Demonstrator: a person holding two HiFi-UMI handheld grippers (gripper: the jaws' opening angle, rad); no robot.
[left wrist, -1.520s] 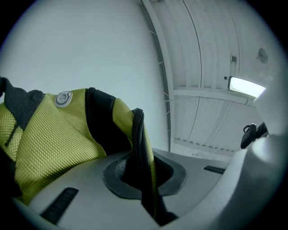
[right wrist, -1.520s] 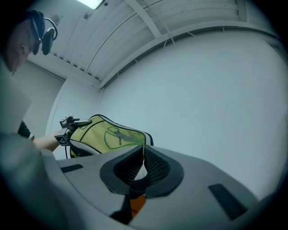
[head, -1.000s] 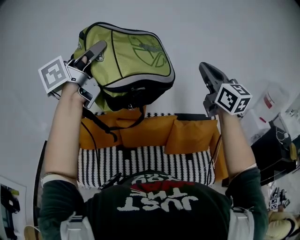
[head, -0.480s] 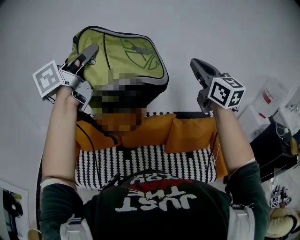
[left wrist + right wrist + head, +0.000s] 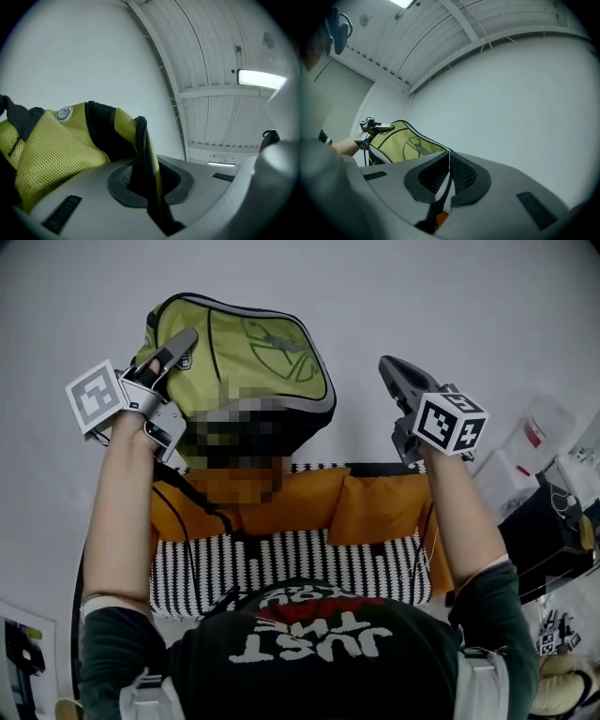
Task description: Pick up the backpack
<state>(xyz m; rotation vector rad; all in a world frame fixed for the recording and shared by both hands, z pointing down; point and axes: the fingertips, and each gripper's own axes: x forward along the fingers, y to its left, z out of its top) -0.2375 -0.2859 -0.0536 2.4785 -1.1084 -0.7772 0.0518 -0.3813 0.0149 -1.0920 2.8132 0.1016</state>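
The left hand-held gripper (image 5: 180, 343) is raised in front of a plain pale wall (image 5: 469, 306), with its jaws clamped on a black corded strap (image 5: 143, 154) at the top edge of the backpack (image 5: 253, 348). The strap runs down between the two pads, and yellow-green woven fabric fills the space to the left of them in the left gripper view. The backpack is yellow-green with black piping and a round line emblem on its front panel. It hangs clear in the air from that grip, tilted, above a sofa. One black strap (image 5: 192, 498) dangles from its lower edge towards the orange cushions (image 5: 375, 507) and the black-and-white striped seat cover (image 5: 319, 563).

The right hand-held gripper (image 5: 392, 371) is lifted to about the same height, well apart from the backpack on its right. Its jaws are together with nothing between them. Its marker cube (image 5: 448, 423) faces the head view.
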